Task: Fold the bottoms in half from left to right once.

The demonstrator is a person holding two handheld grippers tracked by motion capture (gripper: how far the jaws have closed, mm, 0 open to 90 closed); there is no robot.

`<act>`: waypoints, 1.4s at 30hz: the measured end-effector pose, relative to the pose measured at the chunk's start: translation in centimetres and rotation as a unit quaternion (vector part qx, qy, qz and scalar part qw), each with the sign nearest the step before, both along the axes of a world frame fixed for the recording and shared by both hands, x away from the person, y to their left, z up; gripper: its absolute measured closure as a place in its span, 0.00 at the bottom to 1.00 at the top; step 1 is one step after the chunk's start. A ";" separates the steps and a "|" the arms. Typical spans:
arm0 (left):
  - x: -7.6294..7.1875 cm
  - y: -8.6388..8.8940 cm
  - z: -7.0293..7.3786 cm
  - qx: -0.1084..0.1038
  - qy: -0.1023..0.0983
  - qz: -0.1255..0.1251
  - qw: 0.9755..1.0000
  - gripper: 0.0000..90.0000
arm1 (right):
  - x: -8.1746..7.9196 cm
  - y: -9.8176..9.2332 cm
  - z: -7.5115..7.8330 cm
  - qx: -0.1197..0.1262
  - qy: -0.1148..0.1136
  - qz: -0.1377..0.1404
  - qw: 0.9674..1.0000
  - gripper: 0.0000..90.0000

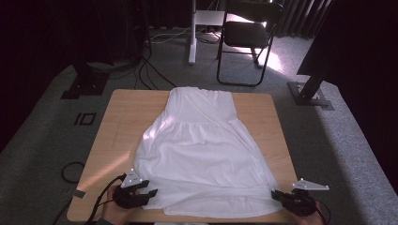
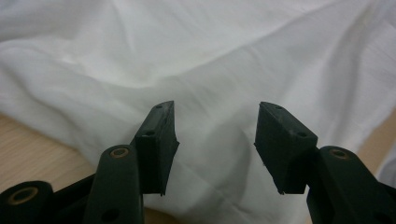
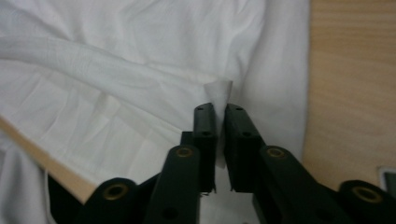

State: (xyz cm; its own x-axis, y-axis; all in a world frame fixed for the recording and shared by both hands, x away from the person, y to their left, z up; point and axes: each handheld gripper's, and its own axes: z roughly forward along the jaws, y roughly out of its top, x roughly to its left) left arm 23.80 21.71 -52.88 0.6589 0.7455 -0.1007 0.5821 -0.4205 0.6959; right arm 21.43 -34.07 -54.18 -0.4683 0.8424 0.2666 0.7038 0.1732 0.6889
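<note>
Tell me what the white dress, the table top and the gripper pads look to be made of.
White dress: thin matte woven fabric, probably cotton; it creases softly and gathers at the waist. Table: pale wood or wood-look laminate, with visible grain. Pads: black matte rubber or plastic, likely screwed on.

A white dress [image 1: 199, 150] lies spread on the wooden table [image 1: 122, 126], left gripper [image 1: 149, 193] and right gripper [image 1: 277, 193] at its near hem corners.

Dress [image 1: 202, 154] hem past the table [image 1: 126, 112] near edge — both hands [image 1: 112, 213] cropped by the bottom edge.
</note>
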 end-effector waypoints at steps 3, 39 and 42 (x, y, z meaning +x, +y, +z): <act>-0.1 -0.3 -0.4 0.016 0.006 -0.007 1.000 0.54 | -0.3 -0.3 0.3 0.009 -0.014 -0.008 1.000 0.69; 15.9 2.2 -0.1 0.021 -0.033 0.147 0.988 0.44 | 19.4 7.3 0.4 -0.068 -0.054 -0.008 0.996 0.70; 17.0 2.1 -1.0 0.013 -0.018 0.154 0.988 0.44 | 19.9 7.5 -0.4 -0.069 -0.041 -0.010 0.997 0.74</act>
